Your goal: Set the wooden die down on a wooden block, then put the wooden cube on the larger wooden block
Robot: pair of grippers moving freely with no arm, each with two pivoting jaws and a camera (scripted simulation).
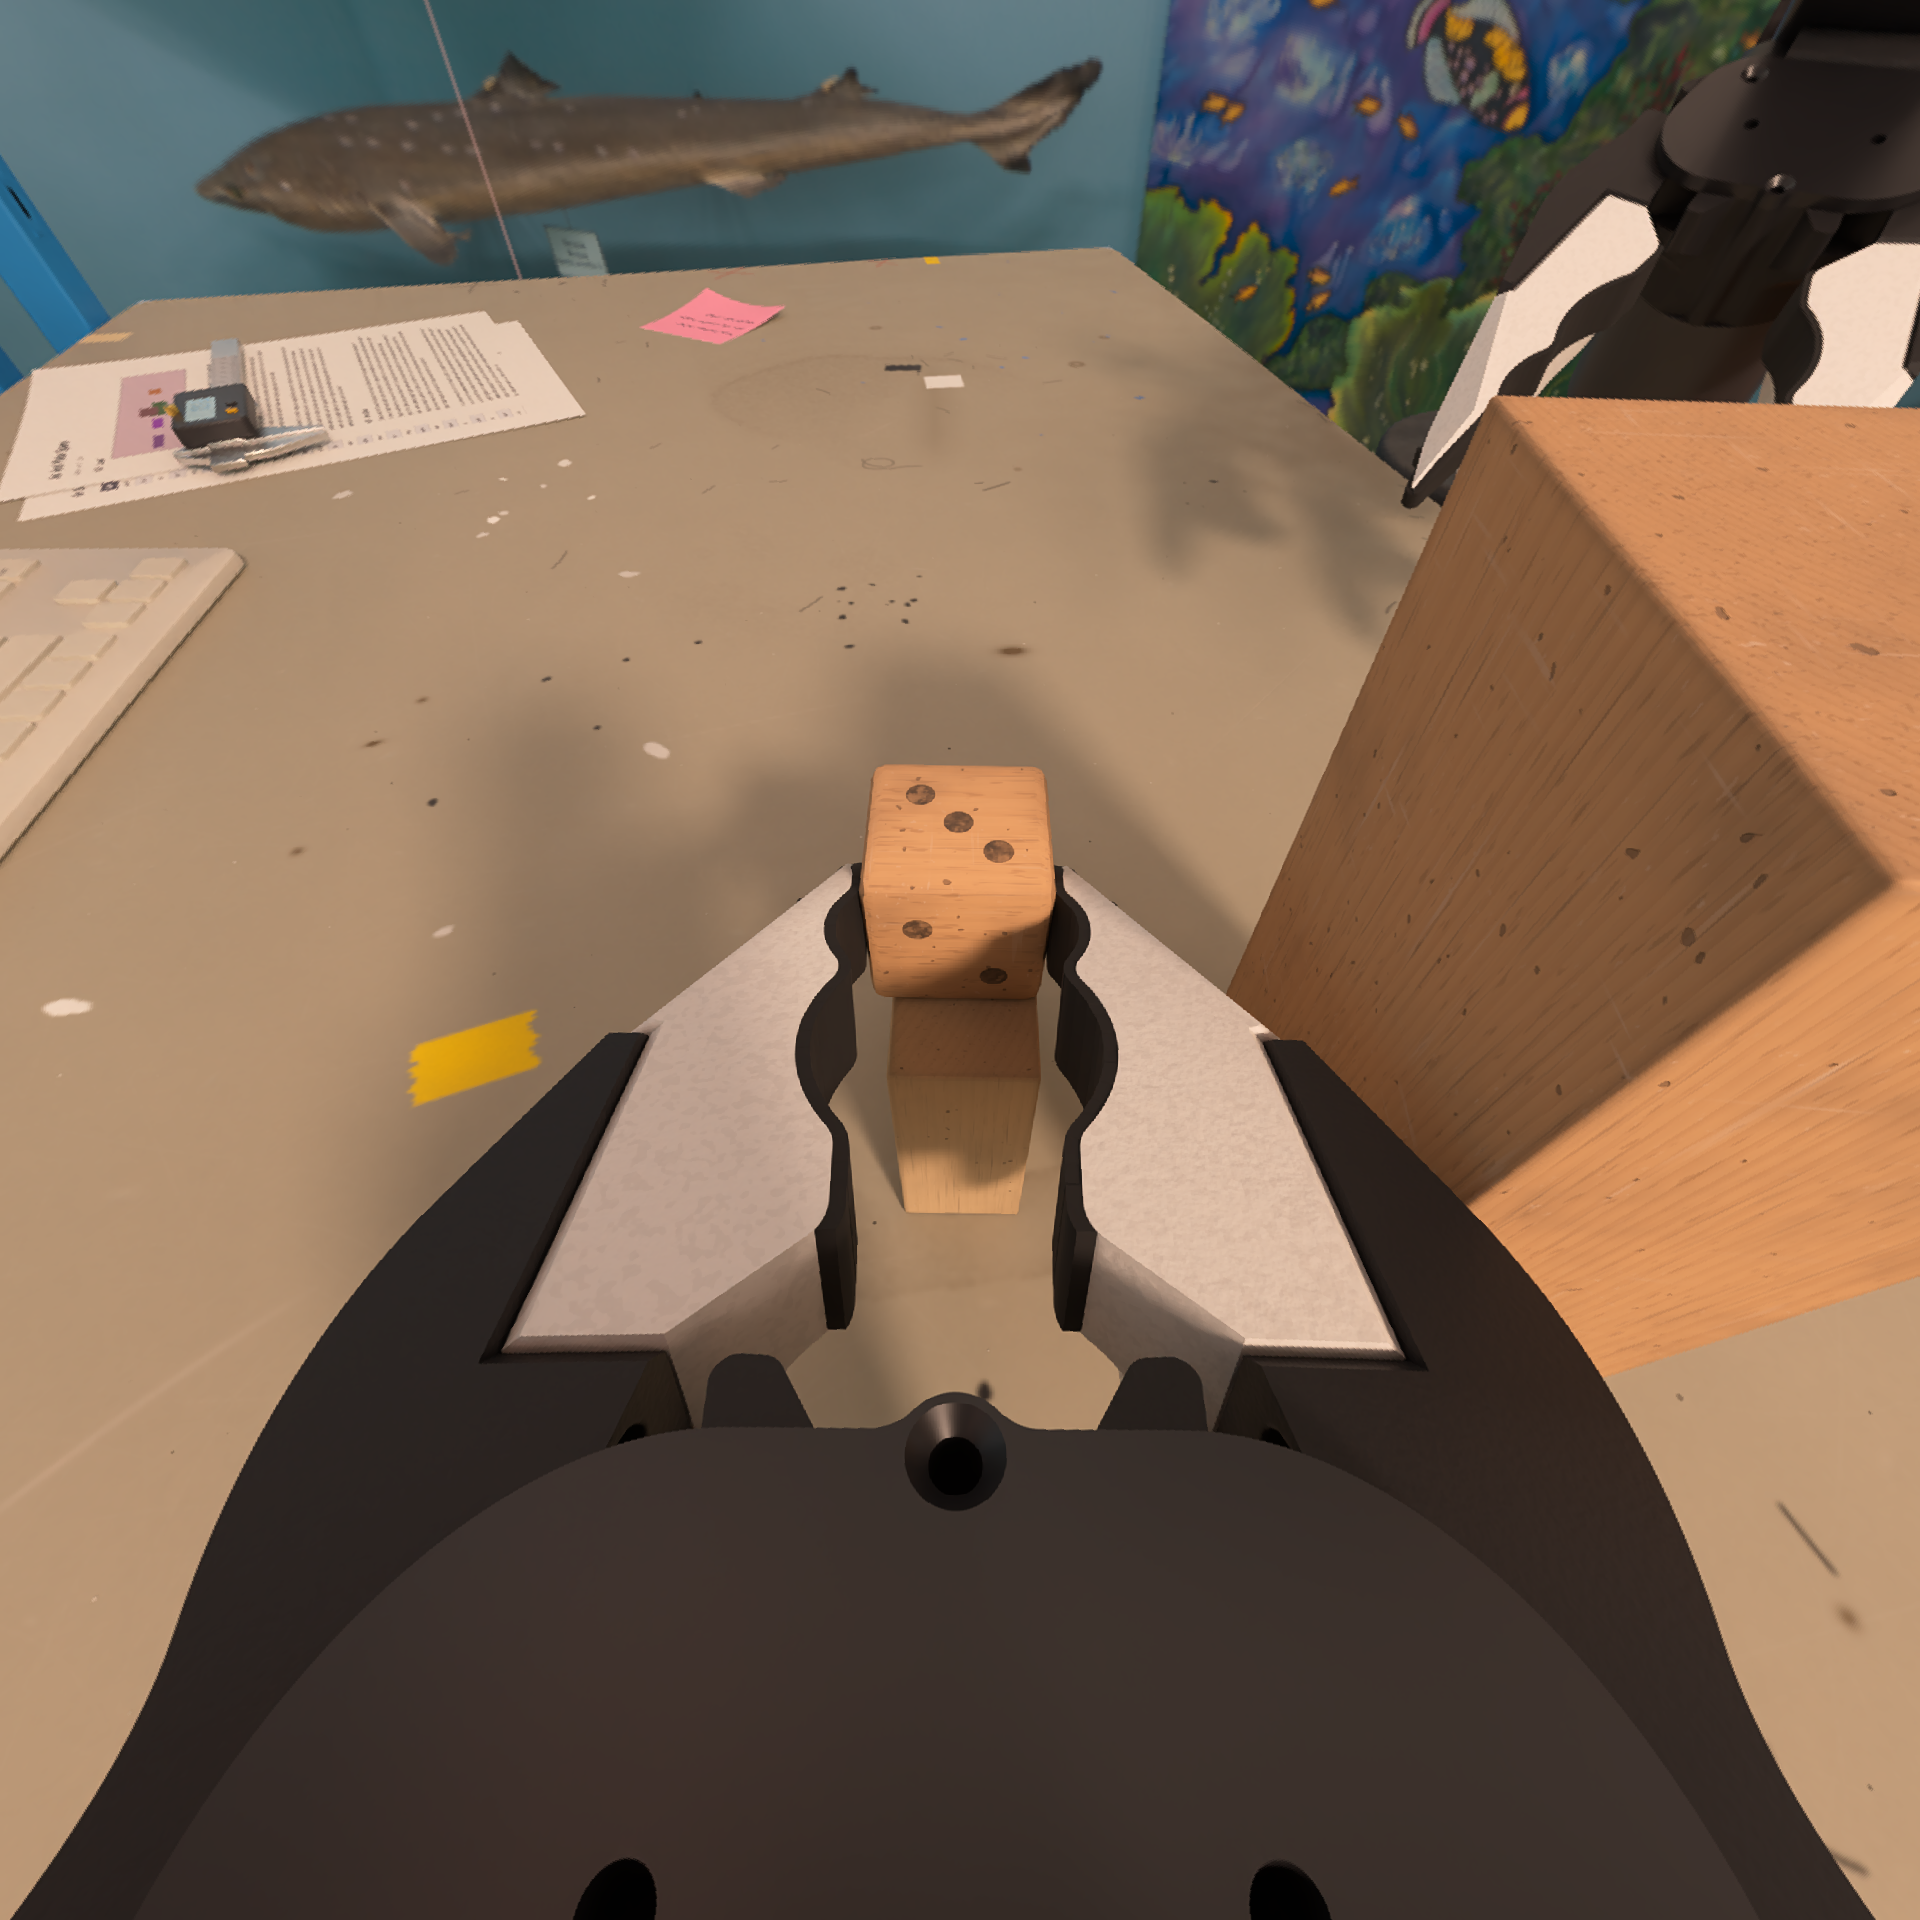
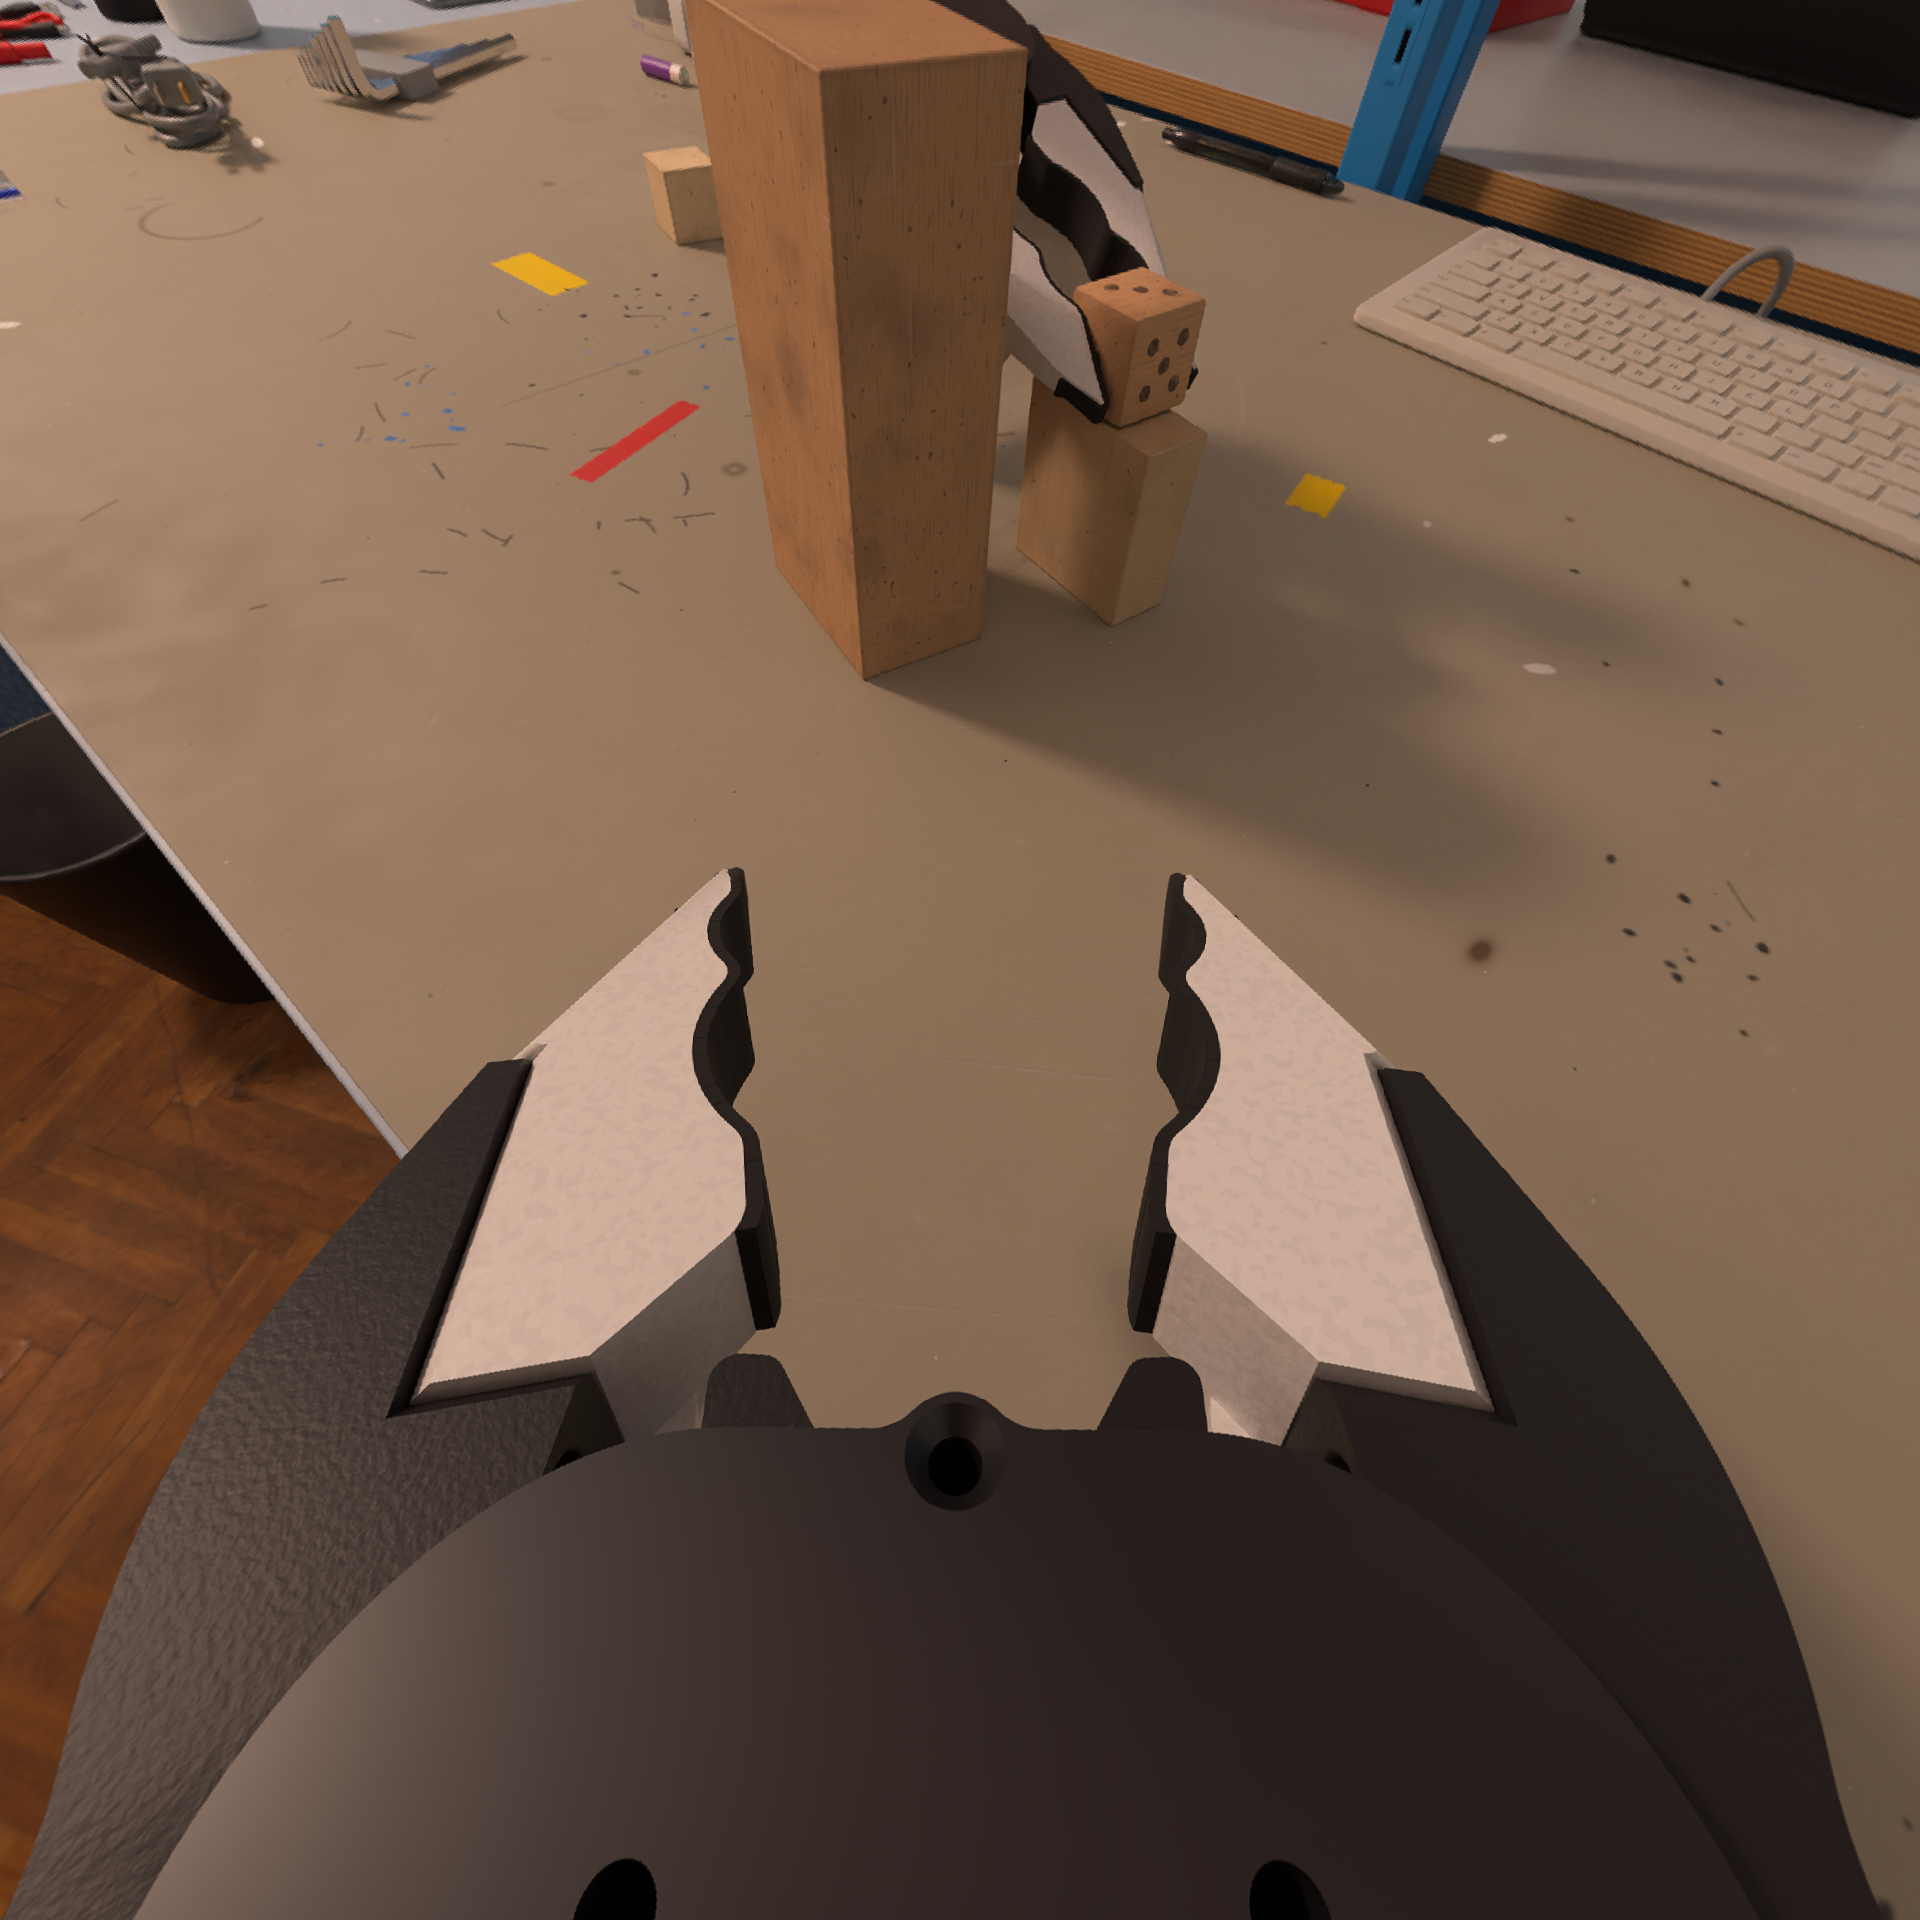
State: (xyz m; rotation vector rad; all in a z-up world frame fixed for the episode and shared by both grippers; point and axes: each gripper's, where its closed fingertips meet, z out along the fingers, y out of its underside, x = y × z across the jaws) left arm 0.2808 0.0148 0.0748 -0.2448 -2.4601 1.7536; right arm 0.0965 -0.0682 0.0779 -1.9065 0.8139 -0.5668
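Observation:
My left gripper [image 1: 956, 881] is shut on the wooden die [image 1: 956, 914], its fingertips on the die's two sides. The die sits on top of the small pale wooden block [image 1: 964, 1122]. In the right wrist view the die [image 2: 1143, 348] touches that block [image 2: 1112, 509], with the left gripper's fingers [image 2: 1081, 208] behind it. The larger, tall wooden block [image 1: 1621, 831] [image 2: 873, 332] stands right beside them. The pale wooden cube [image 2: 681, 192] lies on the table behind the tall block. My right gripper [image 2: 956, 878] is open and empty, low over the table, well short of the blocks.
A white keyboard [image 2: 1662, 364] [image 1: 83, 644] lies past the small block. Papers with a small black device [image 1: 291, 395] and a pink note [image 1: 712, 317] lie farther off. The table's edge [image 2: 208, 914] runs close on the right gripper's left, over a wooden floor.

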